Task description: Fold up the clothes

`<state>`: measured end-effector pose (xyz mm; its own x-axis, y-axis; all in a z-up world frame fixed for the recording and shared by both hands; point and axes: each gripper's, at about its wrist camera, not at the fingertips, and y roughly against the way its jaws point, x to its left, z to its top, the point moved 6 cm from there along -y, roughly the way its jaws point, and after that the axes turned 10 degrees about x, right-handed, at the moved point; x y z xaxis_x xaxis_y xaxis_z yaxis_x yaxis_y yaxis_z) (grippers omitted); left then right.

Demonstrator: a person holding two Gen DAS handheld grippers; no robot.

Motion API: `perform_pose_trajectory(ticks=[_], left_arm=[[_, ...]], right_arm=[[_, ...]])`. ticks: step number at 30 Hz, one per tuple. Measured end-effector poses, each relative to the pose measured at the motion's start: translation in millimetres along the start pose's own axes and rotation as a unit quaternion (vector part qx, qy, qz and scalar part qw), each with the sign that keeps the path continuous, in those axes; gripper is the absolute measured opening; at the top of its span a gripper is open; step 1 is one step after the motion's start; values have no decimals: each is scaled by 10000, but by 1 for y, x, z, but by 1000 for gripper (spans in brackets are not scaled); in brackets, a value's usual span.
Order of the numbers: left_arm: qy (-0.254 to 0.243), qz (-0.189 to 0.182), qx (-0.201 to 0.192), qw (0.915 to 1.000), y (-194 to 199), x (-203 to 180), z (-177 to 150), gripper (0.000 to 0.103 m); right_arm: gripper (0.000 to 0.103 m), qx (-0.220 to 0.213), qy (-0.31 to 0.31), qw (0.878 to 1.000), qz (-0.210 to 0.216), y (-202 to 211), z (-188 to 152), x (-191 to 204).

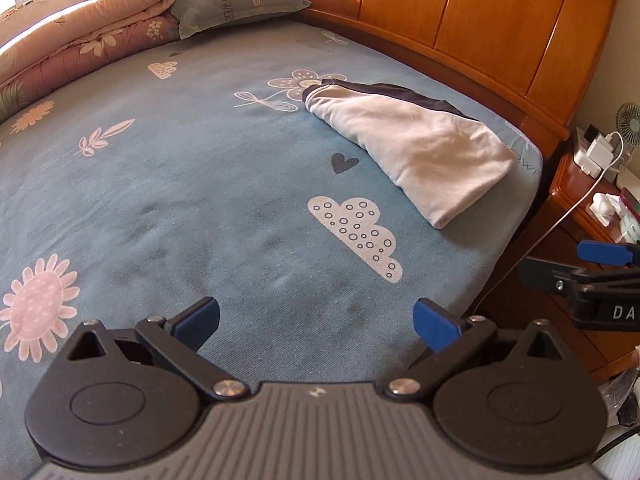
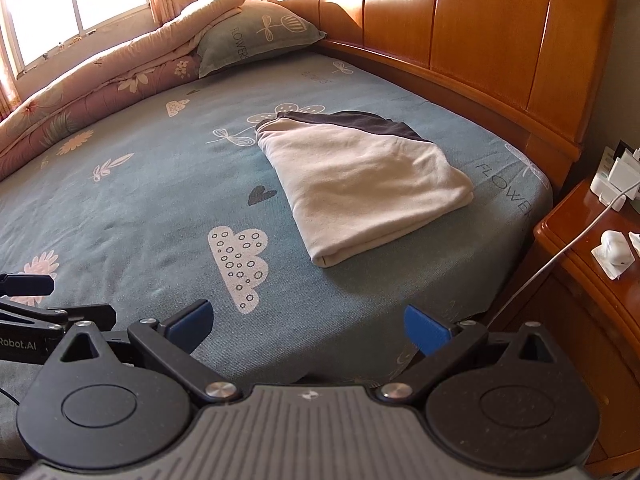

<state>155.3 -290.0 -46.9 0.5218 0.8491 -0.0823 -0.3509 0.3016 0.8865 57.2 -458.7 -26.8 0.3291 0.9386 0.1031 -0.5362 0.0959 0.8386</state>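
Left gripper [image 1: 316, 322]: fingers spread wide, nothing between them, hanging over bare sheet.
Right gripper [image 2: 308, 326]: same, spread and empty.
Garment [image 2: 360, 184]: cream w/ dark trim, lying well ahead of both sets of fingertips, right of left gripper's line (near the headboard [image 2: 460, 36]).
Progress: looks folded into a neat packet; prob. little left but squaring edges.

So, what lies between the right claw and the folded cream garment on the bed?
Only bare blue printed bedsheet, seen in the right wrist view; the open right claw and the folded cream garment are apart.
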Motion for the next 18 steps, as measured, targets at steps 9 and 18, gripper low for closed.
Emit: perform_pose_trajectory(ticks=[9, 18], left_arm=[[-92, 24, 1, 10000, 2, -5, -1, 102], [-125, 47, 22, 9999, -1, -6, 2, 102]], right_arm=[[103, 10, 32, 10000, 61, -1, 1, 2], [103, 3, 38, 10000, 75, -2, 3, 2]])
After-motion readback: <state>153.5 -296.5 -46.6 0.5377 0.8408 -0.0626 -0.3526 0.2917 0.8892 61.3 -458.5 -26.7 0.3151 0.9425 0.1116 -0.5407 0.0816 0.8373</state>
